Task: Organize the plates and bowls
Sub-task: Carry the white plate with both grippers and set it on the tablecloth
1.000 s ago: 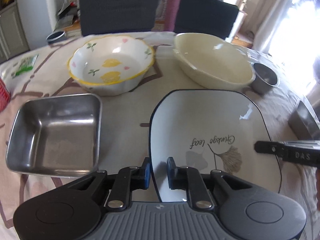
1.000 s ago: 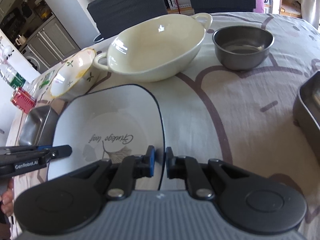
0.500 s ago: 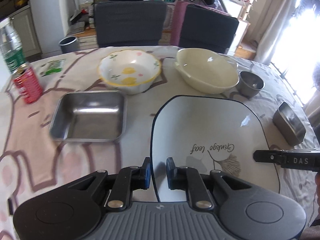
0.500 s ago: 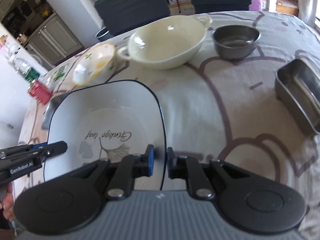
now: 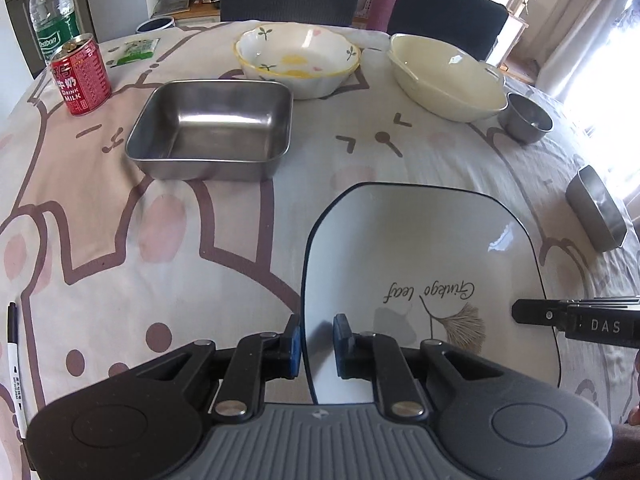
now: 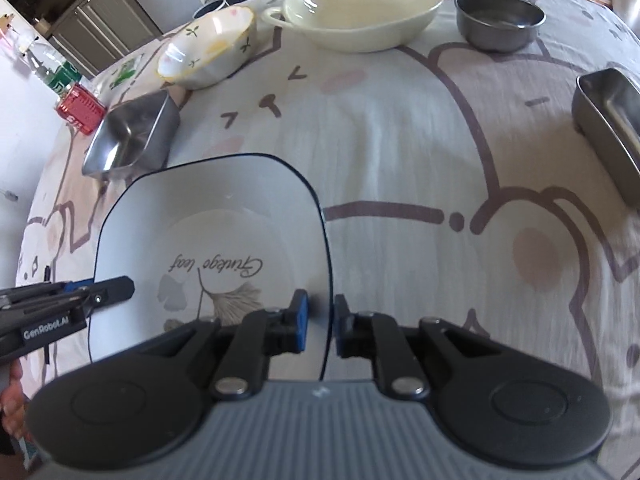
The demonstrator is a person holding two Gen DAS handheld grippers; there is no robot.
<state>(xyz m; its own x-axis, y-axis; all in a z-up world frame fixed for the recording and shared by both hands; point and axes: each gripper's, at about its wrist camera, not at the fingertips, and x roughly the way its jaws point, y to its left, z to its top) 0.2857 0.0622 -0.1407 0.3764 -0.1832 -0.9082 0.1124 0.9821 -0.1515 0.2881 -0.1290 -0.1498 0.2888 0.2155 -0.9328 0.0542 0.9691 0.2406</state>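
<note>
Our left gripper (image 5: 316,344) is clamped on the left rim of the white square plate with a dark edge and a ginkgo leaf print (image 5: 432,264); our right gripper (image 6: 320,328) pinches its right rim. We hold the plate above the near part of the cloth-covered table (image 5: 120,240), well short of the square steel tray (image 5: 212,128).

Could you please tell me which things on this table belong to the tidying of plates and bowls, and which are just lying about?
Job:
white plate
flowered bowl
cream bowl
square steel dish
small steel bowl
steel tin

Lying about:
red can
water bottle
pen
</note>
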